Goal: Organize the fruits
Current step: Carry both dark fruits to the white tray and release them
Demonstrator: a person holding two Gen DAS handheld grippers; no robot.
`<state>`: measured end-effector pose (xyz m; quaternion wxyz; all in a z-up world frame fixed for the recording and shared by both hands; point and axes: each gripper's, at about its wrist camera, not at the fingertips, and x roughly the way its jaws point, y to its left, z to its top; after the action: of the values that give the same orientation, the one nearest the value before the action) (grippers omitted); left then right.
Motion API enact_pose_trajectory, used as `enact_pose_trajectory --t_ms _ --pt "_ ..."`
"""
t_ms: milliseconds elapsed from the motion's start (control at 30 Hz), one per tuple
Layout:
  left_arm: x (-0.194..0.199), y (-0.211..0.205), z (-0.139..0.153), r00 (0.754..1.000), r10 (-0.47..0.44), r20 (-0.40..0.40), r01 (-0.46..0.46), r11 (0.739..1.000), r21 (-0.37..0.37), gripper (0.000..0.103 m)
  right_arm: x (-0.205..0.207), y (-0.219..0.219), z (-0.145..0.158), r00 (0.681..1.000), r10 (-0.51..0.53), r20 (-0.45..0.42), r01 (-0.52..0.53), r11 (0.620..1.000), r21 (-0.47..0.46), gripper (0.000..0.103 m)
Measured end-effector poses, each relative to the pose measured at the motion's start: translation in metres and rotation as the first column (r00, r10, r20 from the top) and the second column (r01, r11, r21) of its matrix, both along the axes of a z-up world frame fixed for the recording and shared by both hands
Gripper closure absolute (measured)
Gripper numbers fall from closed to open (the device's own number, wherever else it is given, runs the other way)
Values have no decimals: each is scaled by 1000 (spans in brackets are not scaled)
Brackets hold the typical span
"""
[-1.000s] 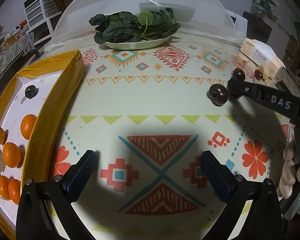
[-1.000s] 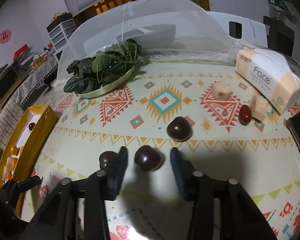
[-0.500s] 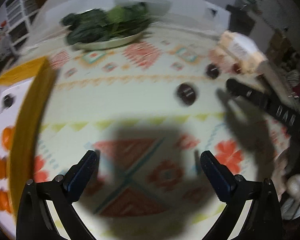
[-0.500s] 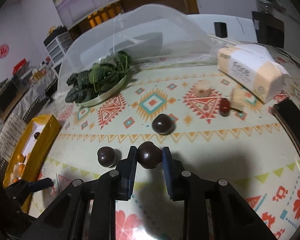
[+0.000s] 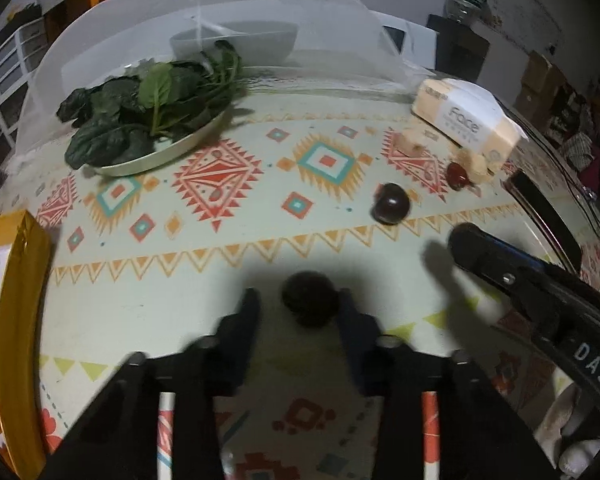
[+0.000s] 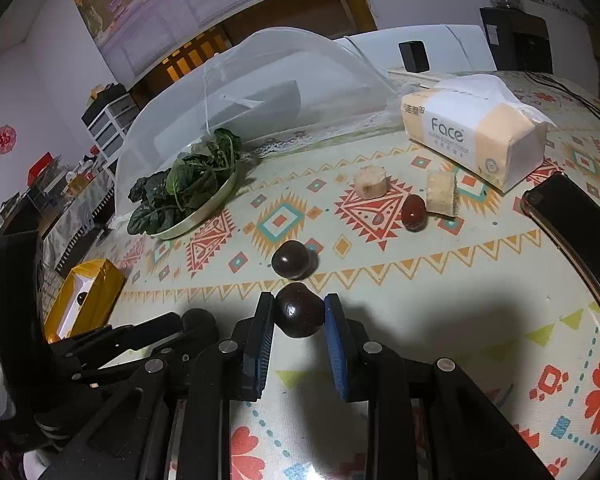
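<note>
Where patterned tablecloth (image 6: 440,292) spreads; mesh food cover (image 6: 260,80); drawer unit (image 6: 108,124)

Looked like a home dining area: patterned tablecloth (image 6: 480,280), mesh food cover (image 6: 260,92), plate of leafy greens (image 5: 152,120), tissue pack (image 6: 476,132), plastic drawer units (image 6: 108,124) behind.

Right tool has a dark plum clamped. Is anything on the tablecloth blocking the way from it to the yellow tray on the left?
The left tool, closing around another dark round plum, sits between the right tool's plum and the yellow-rimmed tray. No loose object shows there.
</note>
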<state>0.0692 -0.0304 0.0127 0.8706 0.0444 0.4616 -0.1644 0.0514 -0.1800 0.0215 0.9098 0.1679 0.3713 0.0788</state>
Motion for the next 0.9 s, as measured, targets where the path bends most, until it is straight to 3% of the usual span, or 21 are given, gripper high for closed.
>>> enact_pose_trajectory --t_ms 267,467,600,733,900 --pt "-30 26 27 997 38 64 -35 998 -42 78 -1 4 0 1000 1 15 0 999 -34 76" --pt "-72 116 61 980 175 90 -162 977 -138 78 -5 22 9 999 21 35 -18 996 -91 76" --pt "-102 200 76 939 329 105 -307 934 -182 78 -16 53 25 994 97 42 -94 993 -74 76" --pt "-123 266 71 887 452 97 -429 883 -191 78 -27 103 42 978 201 54 -198 978 -63 76" --pt "-141 320 56 832 544 110 -525 836 -160 78 -35 183 51 935 353 46 -351 935 -38 76"
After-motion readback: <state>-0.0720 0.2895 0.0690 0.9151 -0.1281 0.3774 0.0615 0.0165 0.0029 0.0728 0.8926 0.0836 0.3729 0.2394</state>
